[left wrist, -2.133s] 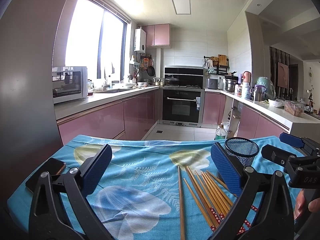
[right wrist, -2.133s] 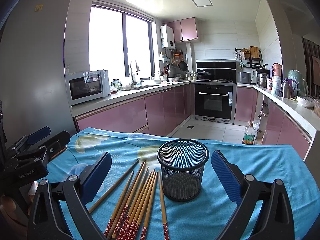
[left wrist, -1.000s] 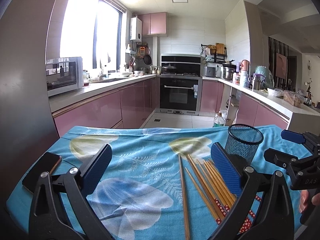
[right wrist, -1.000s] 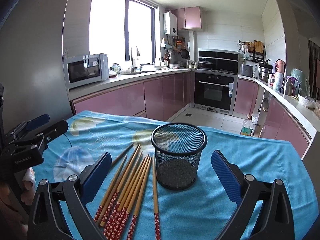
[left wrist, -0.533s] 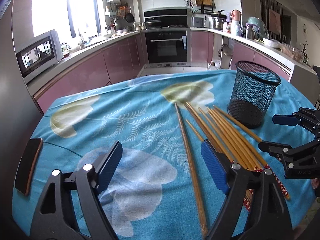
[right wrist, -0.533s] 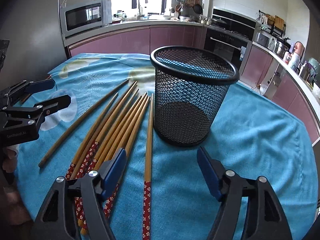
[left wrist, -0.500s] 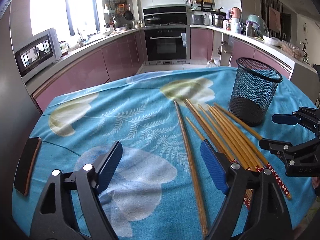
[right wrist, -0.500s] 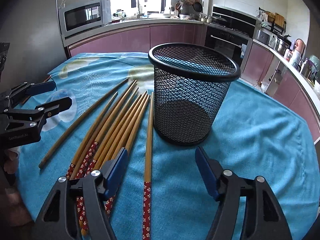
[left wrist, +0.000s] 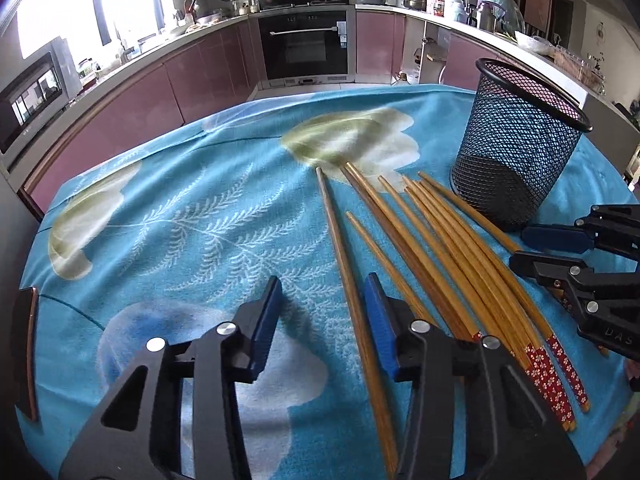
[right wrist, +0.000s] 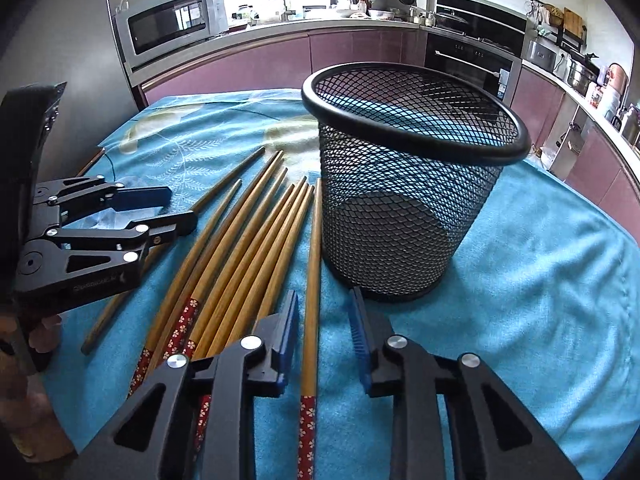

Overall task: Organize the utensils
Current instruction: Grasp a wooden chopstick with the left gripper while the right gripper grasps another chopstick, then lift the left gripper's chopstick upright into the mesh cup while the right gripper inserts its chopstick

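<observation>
Black right gripper — only "DAS" readable.

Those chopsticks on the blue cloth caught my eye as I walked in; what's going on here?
A person is tidying with a handheld gripper in each hand. The chopsticks lie fanned on the blue cloth beside an empty mesh cup. The left gripper straddles the leftmost chopstick, and the right gripper straddles the one nearest the cup. Both sets of jaws are open; nothing is lifted.
</observation>
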`<state>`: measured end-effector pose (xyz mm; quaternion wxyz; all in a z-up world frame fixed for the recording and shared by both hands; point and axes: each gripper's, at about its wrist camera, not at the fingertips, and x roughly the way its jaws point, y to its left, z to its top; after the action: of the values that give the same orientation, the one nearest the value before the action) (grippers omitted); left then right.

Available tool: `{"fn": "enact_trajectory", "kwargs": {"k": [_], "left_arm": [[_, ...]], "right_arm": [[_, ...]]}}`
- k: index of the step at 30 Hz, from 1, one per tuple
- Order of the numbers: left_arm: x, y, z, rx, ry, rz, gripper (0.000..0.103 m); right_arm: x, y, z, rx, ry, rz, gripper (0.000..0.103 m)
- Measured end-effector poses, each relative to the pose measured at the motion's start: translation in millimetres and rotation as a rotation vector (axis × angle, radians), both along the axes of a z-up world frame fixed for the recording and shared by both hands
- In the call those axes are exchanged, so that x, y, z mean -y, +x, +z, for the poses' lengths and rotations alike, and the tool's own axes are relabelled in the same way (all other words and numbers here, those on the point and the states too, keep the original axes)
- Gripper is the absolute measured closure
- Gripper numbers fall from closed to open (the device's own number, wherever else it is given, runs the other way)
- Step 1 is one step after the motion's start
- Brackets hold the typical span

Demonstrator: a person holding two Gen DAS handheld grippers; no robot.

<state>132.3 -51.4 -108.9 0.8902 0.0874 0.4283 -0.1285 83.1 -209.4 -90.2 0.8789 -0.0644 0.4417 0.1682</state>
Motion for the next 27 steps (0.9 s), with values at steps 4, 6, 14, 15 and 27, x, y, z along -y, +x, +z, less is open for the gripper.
{"fn": "enact_trajectory", "kwargs": {"k": [4, 6, 14, 15, 27], "left_arm": [[8, 7, -1, -0.016, -0.011, -0.019, 0.084], [13, 6, 0, -0.013, -0.013, -0.027, 0.093], [-2, -5, 24, 0.005, -0.121, -0.006, 0.095], [-5, -7, 32, 0.015, -0.136, -0.008, 0.095], [-33, -57, 154, 0.201, -0.431, -0.119, 0.096]], "right_arm": [[0, 0, 1, -0.02, 0.039, 0.003, 0.097], [2, -3, 3, -0.016, 0.057, 0.003, 0.097], [15, -26, 33, 0.053, 0.166, 0.05, 0.097], [17, -29, 39, 0.069, 0.183, 0.056, 0.097], [49, -47, 119, 0.314, 0.333, 0.052, 0.097]]}}
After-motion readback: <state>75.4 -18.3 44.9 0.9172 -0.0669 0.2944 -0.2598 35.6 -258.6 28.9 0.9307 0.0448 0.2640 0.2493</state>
